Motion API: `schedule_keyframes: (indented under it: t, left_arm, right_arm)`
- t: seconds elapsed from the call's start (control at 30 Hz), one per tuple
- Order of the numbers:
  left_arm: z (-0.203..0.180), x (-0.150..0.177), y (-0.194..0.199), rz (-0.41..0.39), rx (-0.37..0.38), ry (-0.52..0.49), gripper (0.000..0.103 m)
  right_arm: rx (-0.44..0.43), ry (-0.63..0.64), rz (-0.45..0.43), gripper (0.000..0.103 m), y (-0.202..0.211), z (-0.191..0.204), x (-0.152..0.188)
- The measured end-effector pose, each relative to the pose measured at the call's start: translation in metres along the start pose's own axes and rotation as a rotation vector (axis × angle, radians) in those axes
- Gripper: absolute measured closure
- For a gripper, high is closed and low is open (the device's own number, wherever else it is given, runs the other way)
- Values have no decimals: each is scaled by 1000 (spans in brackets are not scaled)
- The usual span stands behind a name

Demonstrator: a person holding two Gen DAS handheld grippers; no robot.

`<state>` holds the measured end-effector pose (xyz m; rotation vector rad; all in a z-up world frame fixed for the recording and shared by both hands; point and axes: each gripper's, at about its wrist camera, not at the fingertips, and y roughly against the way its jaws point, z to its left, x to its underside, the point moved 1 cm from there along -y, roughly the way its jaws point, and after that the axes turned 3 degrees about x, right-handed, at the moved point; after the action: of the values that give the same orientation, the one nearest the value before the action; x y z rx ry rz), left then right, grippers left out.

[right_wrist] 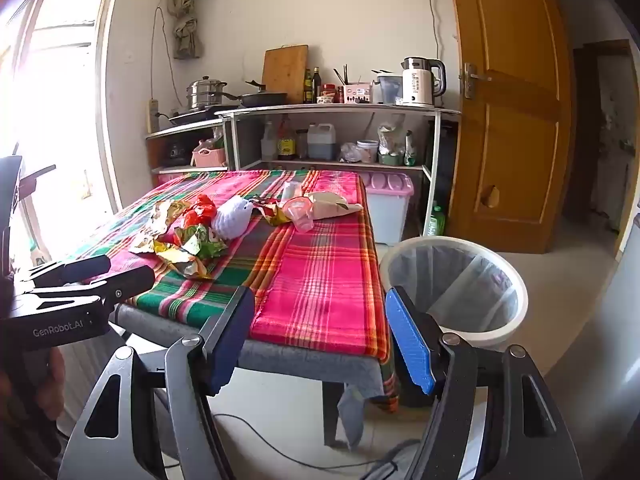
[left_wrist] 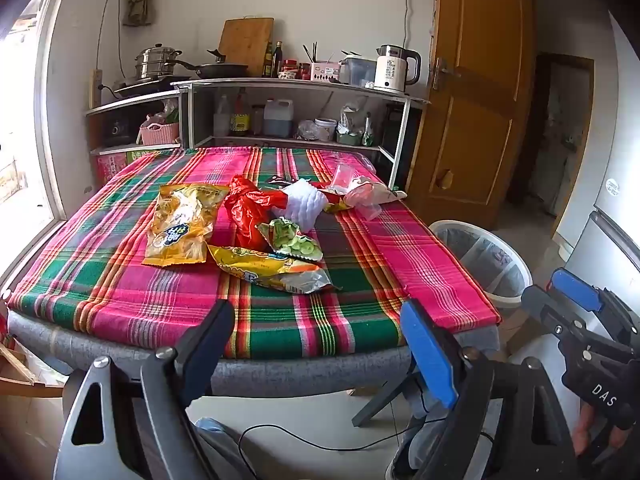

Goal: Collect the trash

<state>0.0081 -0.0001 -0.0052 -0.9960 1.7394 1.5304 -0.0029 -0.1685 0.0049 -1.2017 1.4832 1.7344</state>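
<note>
Foil wrappers (left_wrist: 256,240) lying at twelve o'clock from left gripper (left_wrist: 320,344), nearer than right gripper (right_wrist: 320,340); both gaping, empty; bin (right_wrist: 456,280) at two.

Black tools (left_wrist: 316,356), blue pads (right_wrist: 410,346), poss. bare skin.

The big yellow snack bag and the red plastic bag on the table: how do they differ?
The yellow snack bag lies nearly flat on the plaid cloth; the red plastic bag is scrunched and stands up in a twisted bunch. The yellow snack bag bears printed pictures and lettering; the red plastic bag looks plain and shiny. The yellow one sits at the pile's left edge, the red one nearer the middle. Both look empty and untouched.
</note>
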Motion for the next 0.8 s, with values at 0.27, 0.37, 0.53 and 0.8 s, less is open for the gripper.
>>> schedule_keyframes:
  t: [0.27, 0.37, 0.53, 0.8]
  left_arm:
    - [-4, 1, 6, -12, 2, -12, 17]
    - [-3, 1, 6, -10, 4, -10, 17]
    - [-6, -1, 7, -14, 2, -13, 17]
    - [-4, 0, 6, -17, 5, -10, 17]
  right_arm:
    - [-4, -7, 8, 35, -1, -5, -2]
    - [-3, -12, 10, 35, 0, -6, -2]
    - [1, -10, 12, 35, -1, -4, -1]
    - [8, -12, 13, 35, -1, -5, 0]
